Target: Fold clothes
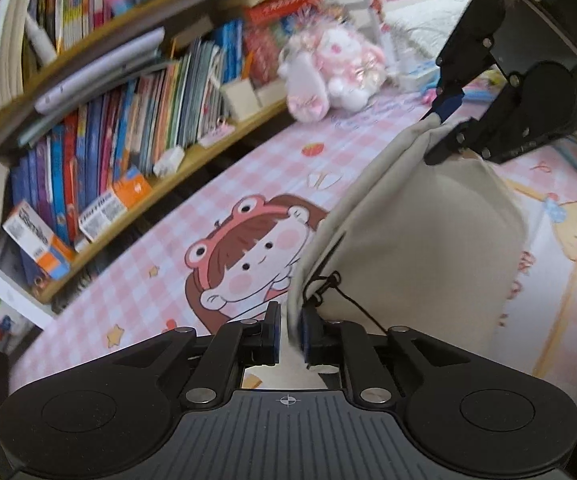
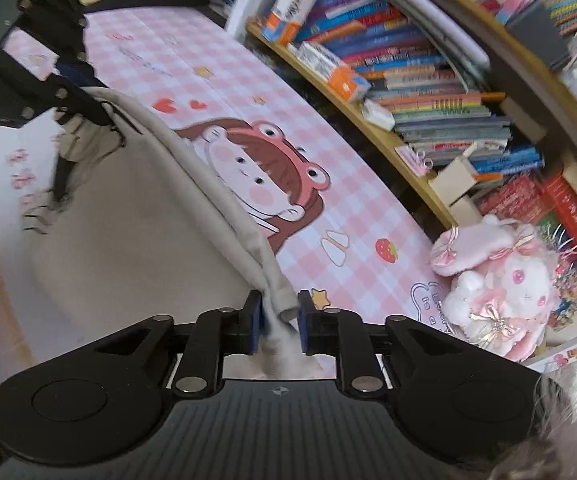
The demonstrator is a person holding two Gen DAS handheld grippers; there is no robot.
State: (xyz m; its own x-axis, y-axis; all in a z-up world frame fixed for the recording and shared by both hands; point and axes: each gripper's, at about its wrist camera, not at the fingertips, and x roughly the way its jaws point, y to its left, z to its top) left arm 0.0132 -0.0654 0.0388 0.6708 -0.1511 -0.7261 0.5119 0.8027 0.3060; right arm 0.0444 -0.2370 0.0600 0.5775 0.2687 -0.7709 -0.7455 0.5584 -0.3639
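A beige garment (image 1: 416, 236) with a black drawstring hangs lifted above the pink checked table cover (image 1: 216, 184). My left gripper (image 1: 290, 332) is shut on one end of its top edge. My right gripper (image 1: 444, 120) shows at the upper right of the left wrist view, shut on the other end. In the right wrist view my right gripper (image 2: 278, 316) is shut on the bunched edge of the garment (image 2: 128, 216), and the left gripper (image 2: 76, 88) holds the far end at the upper left. The cloth is stretched between both.
A wooden bookshelf (image 1: 100, 148) packed with books runs along the table's far side; it also shows in the right wrist view (image 2: 428, 92). A pink and white plush toy (image 1: 328, 72) sits on the table near the shelf (image 2: 500, 292). The cover bears a cartoon girl print (image 1: 248, 256).
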